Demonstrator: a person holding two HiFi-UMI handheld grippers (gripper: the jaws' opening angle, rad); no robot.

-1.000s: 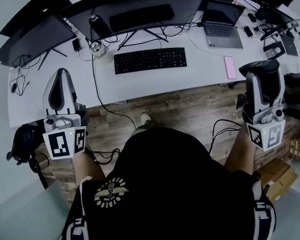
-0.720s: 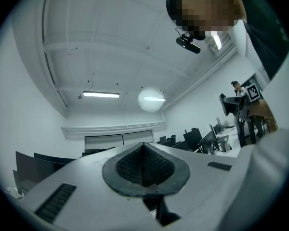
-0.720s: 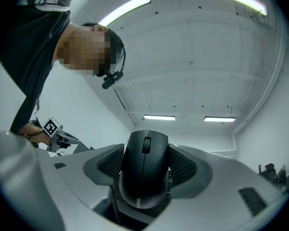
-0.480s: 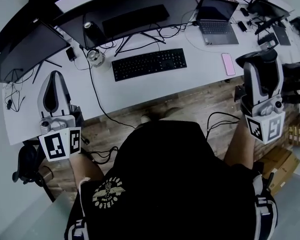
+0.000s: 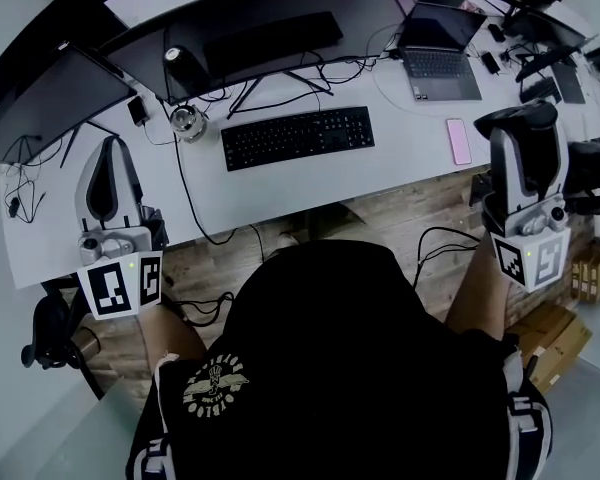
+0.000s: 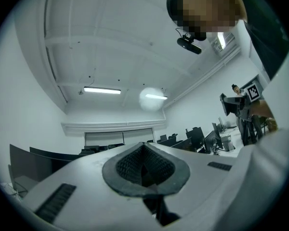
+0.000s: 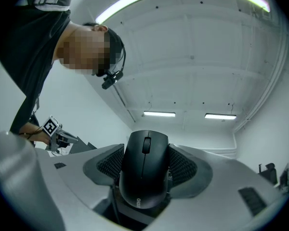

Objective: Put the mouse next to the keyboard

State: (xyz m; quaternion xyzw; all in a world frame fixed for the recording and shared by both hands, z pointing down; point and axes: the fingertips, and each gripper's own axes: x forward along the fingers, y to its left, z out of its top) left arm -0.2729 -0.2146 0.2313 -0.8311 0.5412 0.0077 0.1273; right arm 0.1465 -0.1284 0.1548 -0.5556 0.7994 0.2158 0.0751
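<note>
A black mouse (image 7: pixel 144 174) sits clamped between the padded jaws of my right gripper (image 7: pixel 145 163), which is shut on it and points up toward the ceiling. In the head view the right gripper (image 5: pixel 521 120) hangs off the desk's front right edge, over the wooden floor, with the mouse (image 5: pixel 518 118) dark at its tip. The black keyboard (image 5: pixel 298 136) lies in the middle of the white desk (image 5: pixel 280 196), well left of that gripper. My left gripper (image 5: pixel 107 148) is held at the desk's front left; its jaws (image 6: pixel 144 170) are shut with nothing between them.
A pink phone (image 5: pixel 458 140) lies right of the keyboard, near the desk edge. Behind it stands an open laptop (image 5: pixel 442 56). Curved monitors (image 5: pixel 270 23) line the back, with a glass (image 5: pixel 187 120), a black cylinder (image 5: pixel 178 66) and trailing cables (image 5: pixel 195 218).
Both grippers stay roughly where they were, the right still shut on the mouse. The view has shifted a little, so the desk sits slightly lower in frame.
</note>
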